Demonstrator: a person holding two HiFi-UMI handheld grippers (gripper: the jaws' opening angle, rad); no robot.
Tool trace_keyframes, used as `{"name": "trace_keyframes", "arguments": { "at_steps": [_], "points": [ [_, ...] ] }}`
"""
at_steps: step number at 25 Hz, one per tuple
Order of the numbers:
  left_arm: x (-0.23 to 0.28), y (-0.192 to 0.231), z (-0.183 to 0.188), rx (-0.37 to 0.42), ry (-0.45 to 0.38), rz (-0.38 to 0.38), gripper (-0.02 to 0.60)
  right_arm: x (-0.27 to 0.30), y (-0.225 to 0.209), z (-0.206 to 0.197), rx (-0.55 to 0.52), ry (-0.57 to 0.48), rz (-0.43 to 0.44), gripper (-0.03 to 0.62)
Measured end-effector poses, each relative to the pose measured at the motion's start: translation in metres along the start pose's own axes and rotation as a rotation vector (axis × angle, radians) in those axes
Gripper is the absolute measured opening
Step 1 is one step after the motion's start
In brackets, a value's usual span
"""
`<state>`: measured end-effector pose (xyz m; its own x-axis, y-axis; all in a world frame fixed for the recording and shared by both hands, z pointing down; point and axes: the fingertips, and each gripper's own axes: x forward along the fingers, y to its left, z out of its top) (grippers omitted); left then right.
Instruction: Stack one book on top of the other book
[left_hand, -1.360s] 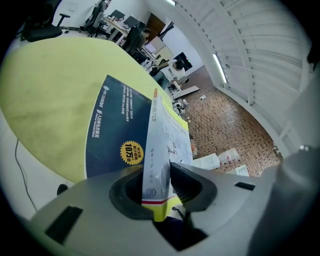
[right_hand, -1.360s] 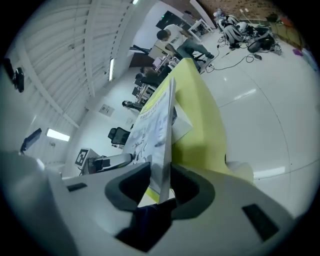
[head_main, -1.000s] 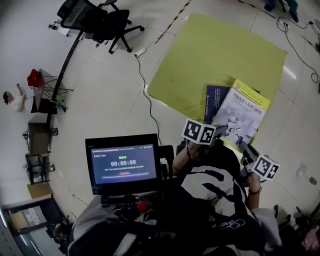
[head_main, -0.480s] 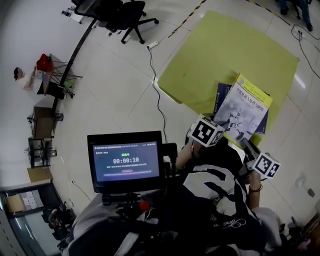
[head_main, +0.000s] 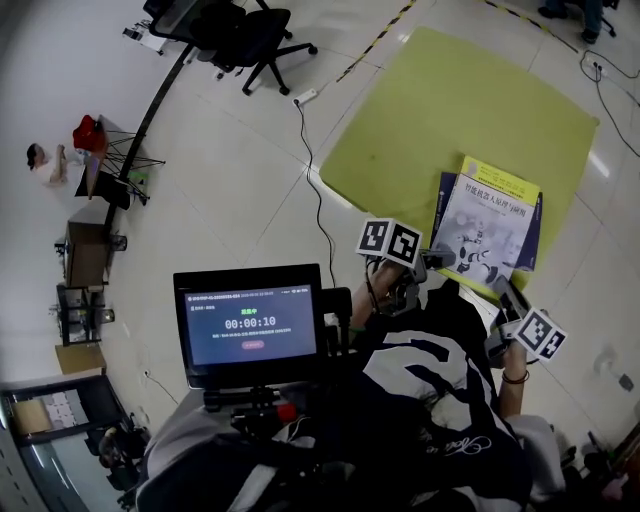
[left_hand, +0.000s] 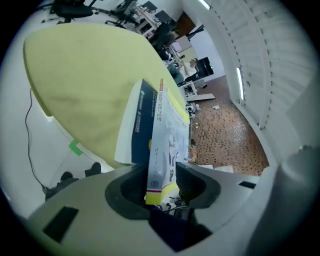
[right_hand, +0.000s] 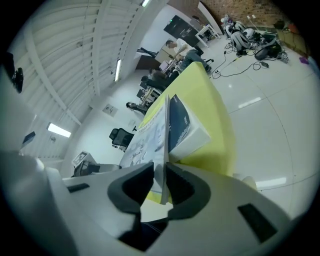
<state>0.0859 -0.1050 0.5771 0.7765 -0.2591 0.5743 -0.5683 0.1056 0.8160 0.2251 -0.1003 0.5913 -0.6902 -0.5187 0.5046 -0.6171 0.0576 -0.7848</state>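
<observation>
A yellow-and-white book (head_main: 487, 225) lies squarely on a dark blue book (head_main: 443, 205), both on the yellow-green mat (head_main: 450, 100). My left gripper (head_main: 447, 258) is at the top book's near left corner. In the left gripper view that corner (left_hand: 167, 135) sits between parted jaws (left_hand: 162, 187), with the blue book (left_hand: 142, 125) beneath. My right gripper (head_main: 503, 290) is at the near right corner. In the right gripper view its pads (right_hand: 161, 185) pinch the top book's thin edge (right_hand: 150, 135), beside the blue book (right_hand: 182, 127).
A screen on the rig (head_main: 250, 322) blocks the lower left of the head view. An office chair (head_main: 240, 35) and a power strip with its cable (head_main: 305, 97) are on the tiled floor beyond the mat. More cables (head_main: 610, 100) run at the right.
The top book was tilted with the blue book showing at its left; now it lies lined up on the blue book. The left gripper has rolled and its jaws have parted.
</observation>
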Motion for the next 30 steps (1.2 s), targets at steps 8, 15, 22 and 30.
{"name": "trace_keyframes", "arguments": {
  "at_steps": [8,15,22,30],
  "points": [
    [-0.023,0.027,-0.007,-0.050,0.050,-0.019,0.167,-0.002,-0.008,0.002,0.013,-0.091,-0.076,0.078],
    [-0.024,0.034,0.011,0.087,-0.082,-0.089,0.167,-0.008,-0.036,0.009,0.011,-0.224,-0.156,0.046],
    [-0.058,0.016,0.001,0.251,-0.110,-0.121,0.158,-0.032,0.027,0.010,-0.031,-0.340,-0.134,0.040],
    [-0.119,0.011,-0.033,0.366,-0.165,-0.143,0.005,-0.017,0.114,-0.061,-0.110,-0.311,-0.024,0.040]
  ]
}}
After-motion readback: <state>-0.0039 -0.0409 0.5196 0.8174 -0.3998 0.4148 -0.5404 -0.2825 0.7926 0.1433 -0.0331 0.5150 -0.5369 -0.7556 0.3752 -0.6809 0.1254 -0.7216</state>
